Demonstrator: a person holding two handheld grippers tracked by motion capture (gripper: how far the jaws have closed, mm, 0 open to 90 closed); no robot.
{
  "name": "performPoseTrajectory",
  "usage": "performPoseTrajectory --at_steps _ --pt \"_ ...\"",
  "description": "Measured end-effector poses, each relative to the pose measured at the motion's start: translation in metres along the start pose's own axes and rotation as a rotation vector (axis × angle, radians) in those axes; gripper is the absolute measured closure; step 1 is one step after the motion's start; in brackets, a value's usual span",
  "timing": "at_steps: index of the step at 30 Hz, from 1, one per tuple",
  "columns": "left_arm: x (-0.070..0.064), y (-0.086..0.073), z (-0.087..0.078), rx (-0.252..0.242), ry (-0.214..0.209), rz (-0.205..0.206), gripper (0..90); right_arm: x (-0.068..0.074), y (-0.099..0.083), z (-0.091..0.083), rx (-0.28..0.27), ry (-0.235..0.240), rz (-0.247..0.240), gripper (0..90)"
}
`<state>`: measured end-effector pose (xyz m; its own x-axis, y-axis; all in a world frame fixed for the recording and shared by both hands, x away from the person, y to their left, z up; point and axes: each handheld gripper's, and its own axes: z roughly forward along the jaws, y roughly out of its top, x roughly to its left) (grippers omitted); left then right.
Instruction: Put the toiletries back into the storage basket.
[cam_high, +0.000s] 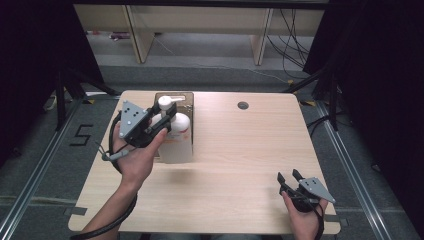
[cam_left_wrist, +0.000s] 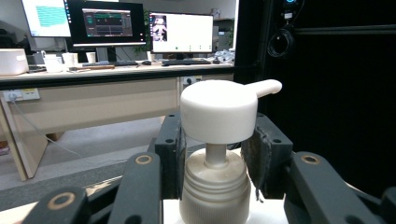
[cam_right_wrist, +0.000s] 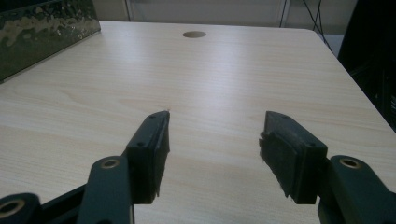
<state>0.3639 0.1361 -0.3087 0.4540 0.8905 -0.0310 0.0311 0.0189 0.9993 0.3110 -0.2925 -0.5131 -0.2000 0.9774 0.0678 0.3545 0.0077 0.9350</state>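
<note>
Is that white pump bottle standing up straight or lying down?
Upright. The pump bottle stands with its white pump head on top, and the left gripper is shut around its neck.

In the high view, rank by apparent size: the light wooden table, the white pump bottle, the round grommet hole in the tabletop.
1. Light wooden table.
2. White pump bottle, gripped at the neck by the left gripper.
3. Round grommet hole.

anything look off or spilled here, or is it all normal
Nothing looks spilled or damaged. The pump bottle is upright, gripped at its neck by the left gripper, beside a brown box. The right gripper rests open above bare table. The pads' frayed edges look like mere wear.
</note>
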Motion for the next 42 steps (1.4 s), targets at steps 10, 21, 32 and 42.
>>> performPoseTrajectory --at_steps 10,21,32,42 --pt "0.011 0.003 0.000 -0.004 0.029 -0.006 60.5 0.000 0.000 0.000 0.008 0.002 -0.004 42.4" --pt "0.017 0.008 0.001 -0.017 0.045 -0.008 60.5 0.000 0.000 0.000 0.004 0.002 -0.003 42.5" --pt "0.027 0.014 0.006 -0.025 0.070 -0.004 60.5 -0.001 0.001 -0.002 0.029 0.002 -0.007 42.4" --pt "0.035 0.016 0.012 -0.038 0.079 -0.009 60.5 -0.001 0.001 0.000 0.013 0.015 -0.008 42.4"
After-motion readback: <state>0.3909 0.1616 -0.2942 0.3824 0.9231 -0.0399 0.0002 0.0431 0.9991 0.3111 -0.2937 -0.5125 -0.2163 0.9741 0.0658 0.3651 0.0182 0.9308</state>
